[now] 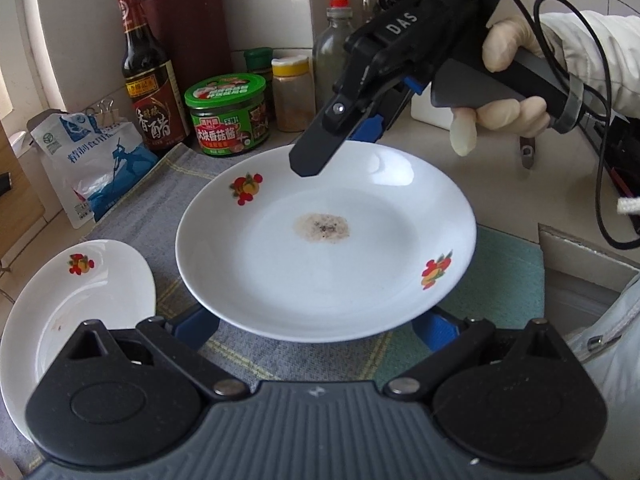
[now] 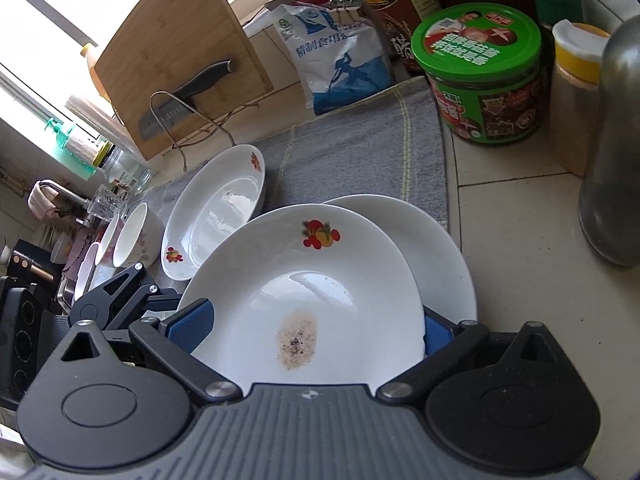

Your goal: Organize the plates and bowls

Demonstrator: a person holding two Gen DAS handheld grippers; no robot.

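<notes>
A white plate with fruit prints and a brown stain (image 1: pixel 324 236) is held above the grey mat; it fills the right wrist view (image 2: pixel 304 300) too. My right gripper (image 1: pixel 316 156) is shut on its far rim, seen from the left wrist. My left gripper (image 1: pixel 320 332) is wide open, its blue pads (image 1: pixel 196 328) under the near rim, apart from it. A second plain plate (image 2: pixel 440 256) lies under it. A further fruit-print plate (image 1: pixel 72 304) lies to the left (image 2: pixel 216 208). Several white bowls (image 2: pixel 132 236) stand beyond.
Grey mat (image 1: pixel 160 200) and green mat (image 1: pixel 500 272) cover the counter. Behind stand a vinegar bottle (image 1: pixel 148 76), green-lidded jar (image 1: pixel 228 116), spice jar (image 1: pixel 292 92), glass bottle (image 1: pixel 336 40) and salt bag (image 1: pixel 96 164). A cutting board with knife (image 2: pixel 180 64) leans at left.
</notes>
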